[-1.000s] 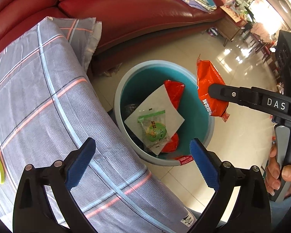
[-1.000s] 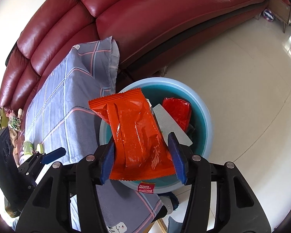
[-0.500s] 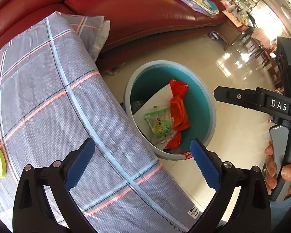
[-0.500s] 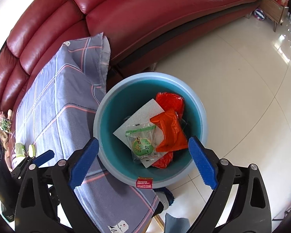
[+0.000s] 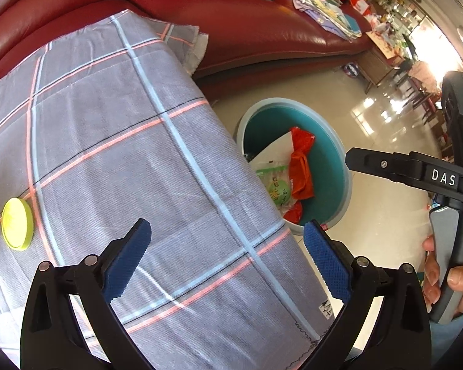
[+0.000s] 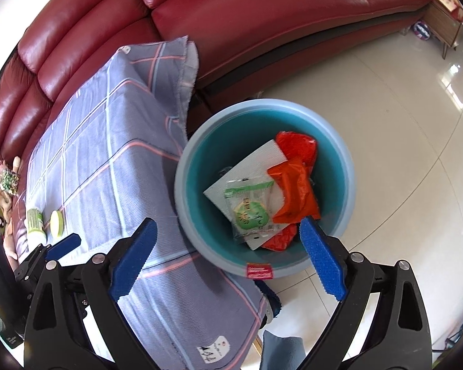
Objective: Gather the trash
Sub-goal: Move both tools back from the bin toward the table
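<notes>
Left wrist view: my left claw (image 5: 227, 254) hangs over the table (image 5: 114, 141), its blue pads spread wide with nothing between them. The table is covered by a grey checked cloth. A yellow-green lid (image 5: 17, 223) lies on it near the left edge. Beyond the table's far corner stands the teal bin (image 5: 330, 166) on the floor, holding an orange wrapper (image 5: 299, 169) and a green snack packet (image 5: 276, 186). My right claw (image 5: 385, 165) reaches in from the right side, held in a hand (image 5: 447, 280).

Right wrist view: my right claw (image 6: 228, 260) is spread wide and empty, poised above the bin (image 6: 188, 166). Inside lie the orange wrapper (image 6: 294, 189), the green snack packet (image 6: 250, 208) on a white sheet (image 6: 250, 168), and a red bag (image 6: 298, 145). On the table's far end I note a small white and green bottle (image 6: 35, 222) beside the lid (image 6: 56, 222).

Assessment: the drop into the bin looks complete. The next move likely calls for swinging a claw toward the bottle and lid, provided those count as trash.
</notes>
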Demonstrator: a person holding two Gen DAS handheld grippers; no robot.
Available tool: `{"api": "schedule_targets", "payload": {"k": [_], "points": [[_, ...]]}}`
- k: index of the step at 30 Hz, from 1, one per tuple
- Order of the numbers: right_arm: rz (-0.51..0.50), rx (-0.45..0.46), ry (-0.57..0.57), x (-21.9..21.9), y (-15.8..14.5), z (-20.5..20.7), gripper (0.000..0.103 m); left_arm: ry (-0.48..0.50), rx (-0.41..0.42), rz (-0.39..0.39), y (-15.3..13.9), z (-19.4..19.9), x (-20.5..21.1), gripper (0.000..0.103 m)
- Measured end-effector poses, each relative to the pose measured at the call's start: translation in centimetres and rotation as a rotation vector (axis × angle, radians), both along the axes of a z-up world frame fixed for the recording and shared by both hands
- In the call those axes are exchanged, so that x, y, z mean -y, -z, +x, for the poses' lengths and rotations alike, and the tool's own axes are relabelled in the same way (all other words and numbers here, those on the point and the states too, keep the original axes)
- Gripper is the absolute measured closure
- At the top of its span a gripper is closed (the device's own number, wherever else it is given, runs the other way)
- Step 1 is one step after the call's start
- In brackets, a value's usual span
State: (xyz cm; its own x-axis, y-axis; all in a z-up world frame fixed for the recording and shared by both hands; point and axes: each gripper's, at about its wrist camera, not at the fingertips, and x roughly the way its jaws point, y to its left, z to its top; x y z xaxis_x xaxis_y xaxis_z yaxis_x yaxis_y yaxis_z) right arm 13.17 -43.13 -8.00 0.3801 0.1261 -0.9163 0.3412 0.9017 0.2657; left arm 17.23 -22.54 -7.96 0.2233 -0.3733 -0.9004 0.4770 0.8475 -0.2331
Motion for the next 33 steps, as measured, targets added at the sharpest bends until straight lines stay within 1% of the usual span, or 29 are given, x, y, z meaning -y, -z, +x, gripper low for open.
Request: {"api": "schedule_targets", "payload": {"k": [5, 17, 25, 29, 33], "points": [[0.004, 0.011, -0.066, -3.9, -0.4, 0.9, 0.013, -0.072, 0.011, 0.008, -0.5, -0.2, -4.4, 0.004], [-0.008, 0.021, -0.239, -14.4, -1.5, 3.1, 0.013, -0.281, 0.022, 0.0, -1.5, -0.7, -17.0, 0.004], [-0.051, 0.009, -0.316, -19.9, -2.0, 4.0, 0.014, -0.367, 0.035, -0.03, -2.1, -1.0, -23.2, 0.004], [-0.066, 0.009, -0.354, -22.7, -1.6, 4.6, 0.014, -0.402, 0.039, -0.044, -2.3, -1.3, -26.0, 0.004], [-0.089, 0.026, -0.426, -26.5, -0.9, 5.5, 0.014, -0.46, 0.045, -0.04, -2.2, -1.2, -29.2, 0.004]]}}
